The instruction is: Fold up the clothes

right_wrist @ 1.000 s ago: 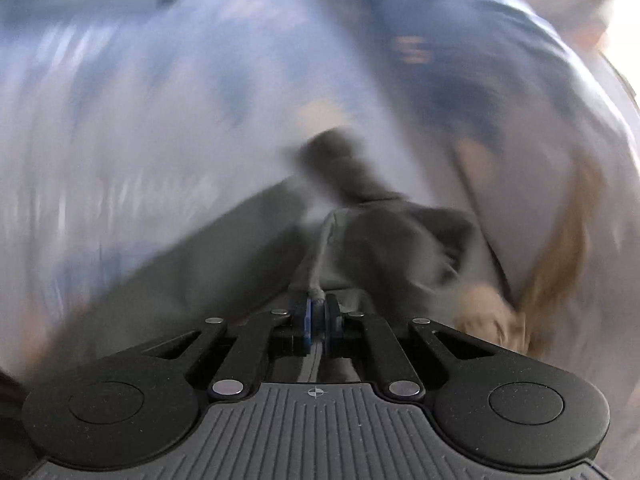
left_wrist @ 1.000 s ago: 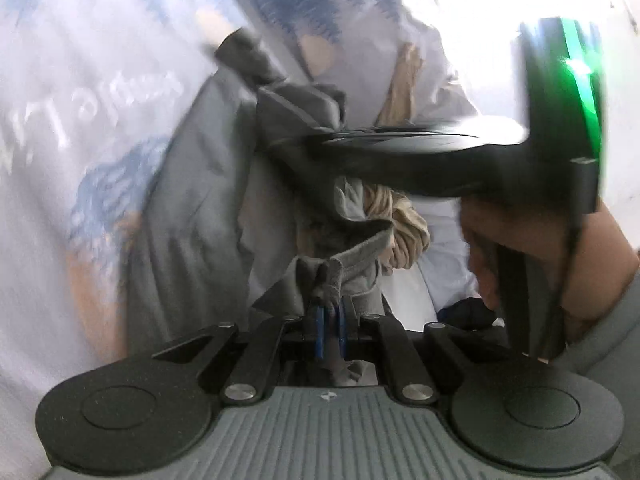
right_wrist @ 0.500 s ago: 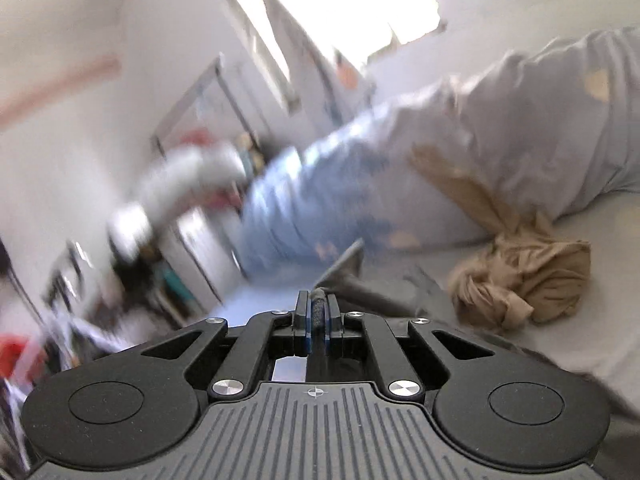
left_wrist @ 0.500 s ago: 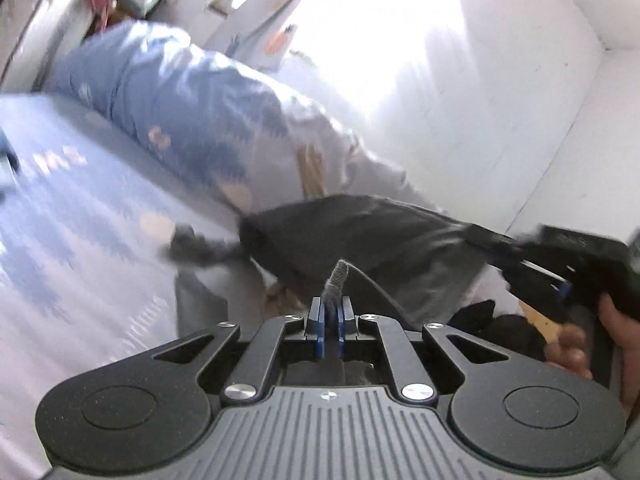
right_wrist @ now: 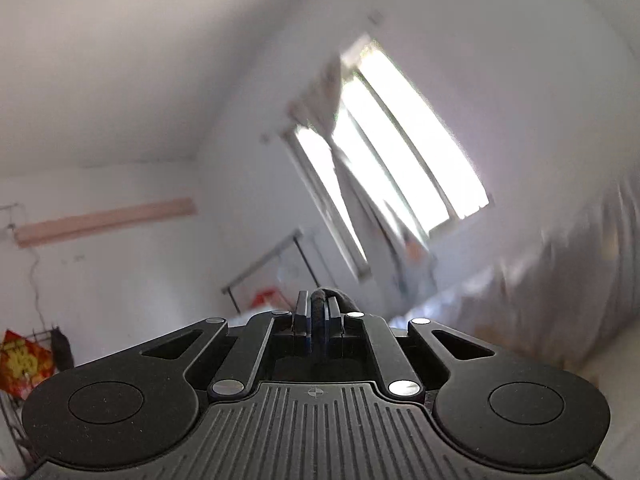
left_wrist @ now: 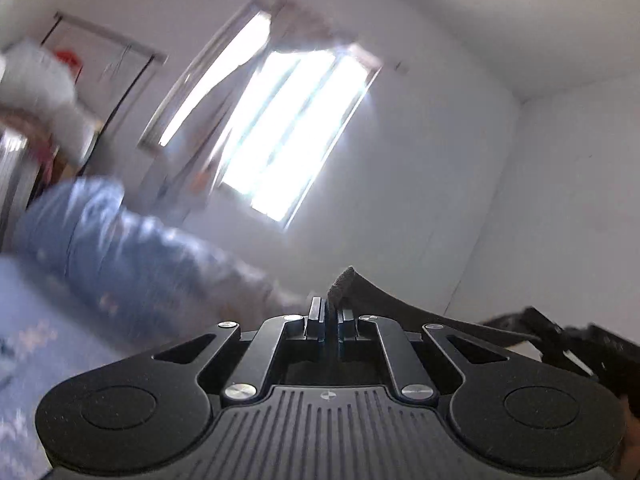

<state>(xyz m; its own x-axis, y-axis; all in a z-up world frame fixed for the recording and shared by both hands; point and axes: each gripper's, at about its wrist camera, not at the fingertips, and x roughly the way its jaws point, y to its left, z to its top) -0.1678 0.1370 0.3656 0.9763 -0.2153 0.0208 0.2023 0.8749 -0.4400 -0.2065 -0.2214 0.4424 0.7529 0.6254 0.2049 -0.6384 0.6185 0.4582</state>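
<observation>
My left gripper [left_wrist: 329, 312] is shut on an edge of a dark grey garment [left_wrist: 372, 300], which stretches away to the right toward the other gripper [left_wrist: 576, 340] at the right edge. My right gripper [right_wrist: 318, 312] is shut on a bunched dark grey edge of the same garment [right_wrist: 326, 295]. Both grippers are raised high and tilted up toward the walls and window. Most of the garment hangs below, out of view.
A blue patterned duvet [left_wrist: 120, 240] lies rolled on the bed at the left, and it also shows at the right of the right wrist view [right_wrist: 560, 280]. A bright window [left_wrist: 292, 128] is on the far wall. A clothes rack [right_wrist: 276, 264] stands by it.
Both grippers have lifted the grey garment from the bed and swung upward. The views went from the bed surface to the walls, window and ceiling. The tan garment dropped out of view.
</observation>
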